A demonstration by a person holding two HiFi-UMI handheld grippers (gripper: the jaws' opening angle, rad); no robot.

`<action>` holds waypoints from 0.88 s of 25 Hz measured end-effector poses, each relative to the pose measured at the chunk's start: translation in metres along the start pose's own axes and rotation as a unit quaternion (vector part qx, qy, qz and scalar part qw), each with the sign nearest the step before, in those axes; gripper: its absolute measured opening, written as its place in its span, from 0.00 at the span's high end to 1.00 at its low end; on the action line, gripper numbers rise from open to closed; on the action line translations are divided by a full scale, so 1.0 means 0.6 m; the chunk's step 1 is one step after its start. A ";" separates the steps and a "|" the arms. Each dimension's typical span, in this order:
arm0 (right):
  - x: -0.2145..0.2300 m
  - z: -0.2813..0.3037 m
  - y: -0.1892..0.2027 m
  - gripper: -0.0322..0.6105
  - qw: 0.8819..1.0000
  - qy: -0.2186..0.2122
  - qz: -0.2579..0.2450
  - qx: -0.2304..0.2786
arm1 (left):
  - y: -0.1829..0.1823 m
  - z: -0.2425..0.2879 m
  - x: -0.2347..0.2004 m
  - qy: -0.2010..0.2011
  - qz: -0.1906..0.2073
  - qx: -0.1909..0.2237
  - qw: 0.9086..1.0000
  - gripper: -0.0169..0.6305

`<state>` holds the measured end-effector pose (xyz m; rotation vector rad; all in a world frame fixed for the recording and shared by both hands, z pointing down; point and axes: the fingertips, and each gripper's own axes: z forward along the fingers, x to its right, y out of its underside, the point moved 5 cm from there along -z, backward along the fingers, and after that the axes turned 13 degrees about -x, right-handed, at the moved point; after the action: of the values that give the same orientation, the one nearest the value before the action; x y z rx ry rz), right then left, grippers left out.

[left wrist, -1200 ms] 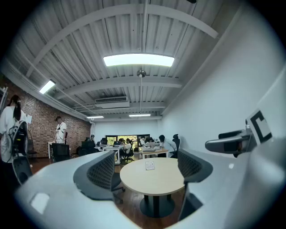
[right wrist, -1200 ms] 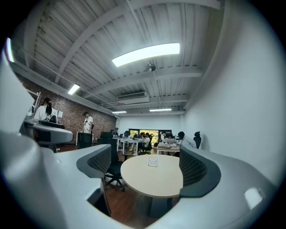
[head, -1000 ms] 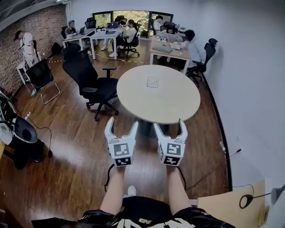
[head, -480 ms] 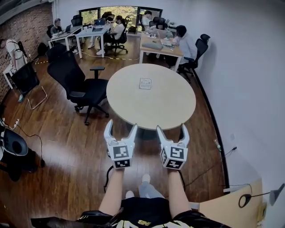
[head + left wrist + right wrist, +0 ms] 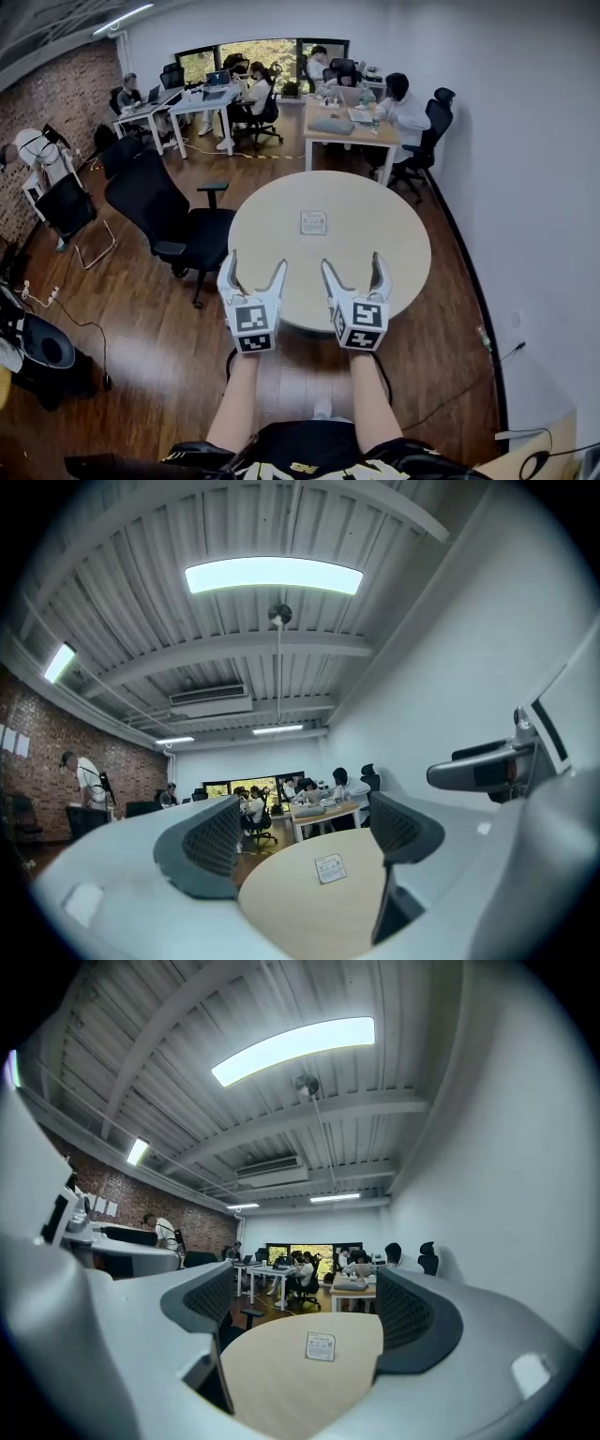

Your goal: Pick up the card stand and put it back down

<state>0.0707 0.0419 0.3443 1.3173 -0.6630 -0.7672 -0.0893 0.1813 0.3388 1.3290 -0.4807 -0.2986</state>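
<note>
The left gripper (image 5: 255, 267) and the right gripper (image 5: 352, 264) are held side by side at the near edge of a pale round surface (image 5: 394, 253), both pointing level across it; the person's bare forearms run back from them toward the bottom of the head view.

In the left gripper view the dark ribbed fingers (image 5: 202, 846) stand wide apart with nothing between them; only the tabletop shows in the gap. In the right gripper view the fingers (image 5: 417, 1321) are likewise spread and empty.

The card stand (image 5: 313, 222) sits alone near the middle of the surface; it is a small white square with print too small to read; it lies ahead of both grippers and well apart from them, roughly between their two lines of aim.

A black office chair (image 5: 164, 211) stands just beside the surface on the left, on a dark wooden floor (image 5: 131, 375); a white wall (image 5: 534, 169) runs along the right; at the far end several people sit at desks (image 5: 352, 131) before a window.
</note>
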 end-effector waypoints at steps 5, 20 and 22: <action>0.023 0.089 -0.004 0.21 1.000 -0.030 -0.002 -0.011 | -0.017 0.092 0.000 -0.019 0.009 -0.009 1.000 0.30; 0.068 0.396 0.007 0.23 0.999 -0.020 -0.001 -0.049 | 0.008 0.408 -0.066 0.045 -0.008 -0.032 0.998 0.30; 0.070 0.437 0.000 0.23 0.999 -0.006 -0.003 -0.049 | 0.006 0.450 -0.084 0.060 -0.011 -0.028 0.998 0.30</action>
<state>-0.1131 -0.1460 0.3813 1.2268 -0.6253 -0.8031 -0.2675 -0.0244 0.3781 1.2898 -0.3547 -0.2474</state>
